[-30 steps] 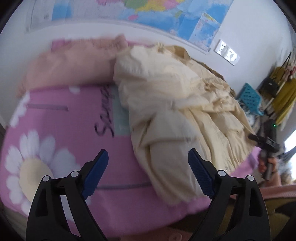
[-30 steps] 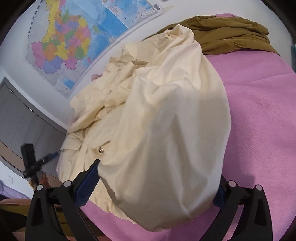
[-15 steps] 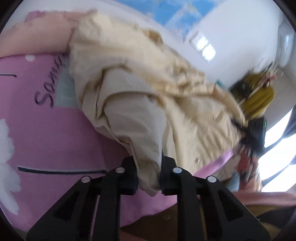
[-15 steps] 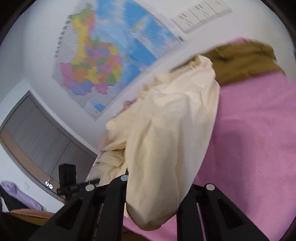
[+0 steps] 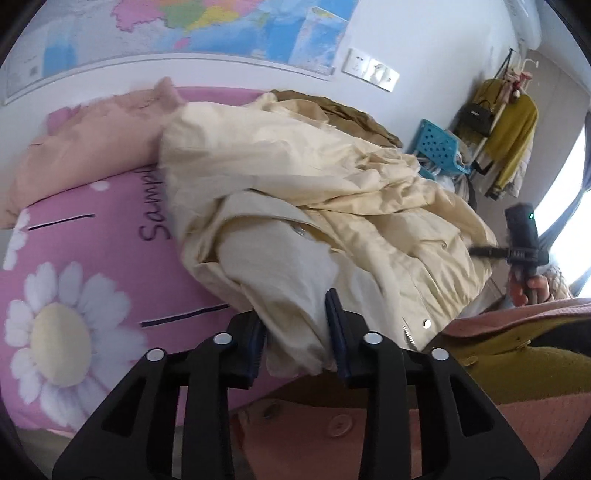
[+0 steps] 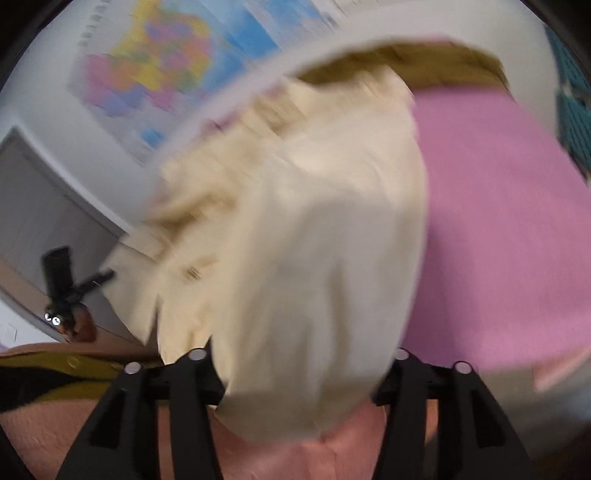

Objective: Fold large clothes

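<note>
A large cream jacket (image 5: 314,192) lies crumpled on the pink bed cover (image 5: 103,266). My left gripper (image 5: 295,336) is shut on a fold of the jacket's near hem at the bed's front edge. In the right wrist view, which is blurred by motion, the same jacket (image 6: 314,258) fills the middle. My right gripper (image 6: 306,373) has a thick bunch of the jacket between its fingers, which hides the tips. Each gripper shows in the other's view, the right one at the right (image 5: 521,243) and the left one at the left (image 6: 64,284).
A peach garment (image 5: 96,147) lies at the bed's back left and an olive-brown garment (image 5: 351,114) behind the jacket. A wall map (image 5: 207,26) hangs above. A blue crate (image 5: 439,151) and a clothes rack (image 5: 506,122) stand at the right. My pink and olive clothing (image 5: 517,350) is near the front.
Both grippers were open around the jacket a second ago and have shut on its near hem. The jacket has been pulled toward the bed's front edge. The right view is now blurred by motion.
</note>
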{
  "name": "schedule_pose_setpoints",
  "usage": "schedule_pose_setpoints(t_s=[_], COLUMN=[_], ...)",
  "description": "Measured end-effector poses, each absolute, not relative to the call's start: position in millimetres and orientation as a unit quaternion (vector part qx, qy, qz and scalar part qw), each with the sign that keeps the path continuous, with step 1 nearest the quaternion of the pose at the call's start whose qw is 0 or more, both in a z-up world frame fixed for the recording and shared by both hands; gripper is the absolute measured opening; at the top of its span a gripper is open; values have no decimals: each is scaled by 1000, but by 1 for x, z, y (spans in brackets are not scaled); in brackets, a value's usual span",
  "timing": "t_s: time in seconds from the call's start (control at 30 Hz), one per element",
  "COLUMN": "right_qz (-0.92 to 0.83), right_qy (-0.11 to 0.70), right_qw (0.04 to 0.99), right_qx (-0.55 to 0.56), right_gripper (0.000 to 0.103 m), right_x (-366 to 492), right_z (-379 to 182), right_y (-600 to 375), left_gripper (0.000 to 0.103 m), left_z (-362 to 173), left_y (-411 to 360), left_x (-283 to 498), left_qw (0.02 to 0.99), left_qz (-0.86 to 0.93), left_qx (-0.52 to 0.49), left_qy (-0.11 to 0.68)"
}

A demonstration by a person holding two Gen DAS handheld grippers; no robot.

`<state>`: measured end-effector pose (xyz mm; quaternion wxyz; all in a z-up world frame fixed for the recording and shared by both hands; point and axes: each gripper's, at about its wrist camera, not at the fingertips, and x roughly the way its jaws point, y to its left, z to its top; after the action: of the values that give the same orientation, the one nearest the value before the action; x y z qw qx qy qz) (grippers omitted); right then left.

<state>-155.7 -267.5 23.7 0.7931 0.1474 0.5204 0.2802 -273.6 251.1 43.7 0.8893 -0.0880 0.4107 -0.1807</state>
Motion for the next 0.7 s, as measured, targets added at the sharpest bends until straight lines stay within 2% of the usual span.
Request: schedule_pose_setpoints(t_s=[0.03, 0.07, 0.1, 0.17, 0.3, 0.4, 0.53, 0.7], right_qz=[272, 272, 267, 250, 270, 317, 334, 326], right_qy=[525, 519, 510, 477, 380, 364, 433, 504], right_qw=[791, 794, 802, 830, 868, 857, 813, 773], right_qx=[157, 160, 158, 147, 169, 180, 200, 204], right_gripper=[60, 61, 62, 73, 79, 83, 84, 83], right_x=[-158, -161, -165, -172, -163, -123, -51, 20], right_z=[23, 29, 38, 67, 123, 130, 96, 46], right_y=[-275, -283, -290, -307, -322, -290, -231, -191], left_gripper=[41, 53, 59, 67, 68, 68, 68, 68], left_z=[51, 59, 70, 90, 106, 99, 76, 56], left_y=[256, 257, 259, 263, 241, 199, 125, 64], left_x=[-277, -278, -281, -286, -251, -206, -151, -118], left_qw=[897, 907, 920, 936, 945, 934, 915, 895], left_qz=[-180, -171, -154, -151, -130, -150, -172, -207], left_qx=[-89, -83, -68, -53, 5, 48, 136, 193], left_qy=[393, 376, 355, 314, 299, 321, 338, 346])
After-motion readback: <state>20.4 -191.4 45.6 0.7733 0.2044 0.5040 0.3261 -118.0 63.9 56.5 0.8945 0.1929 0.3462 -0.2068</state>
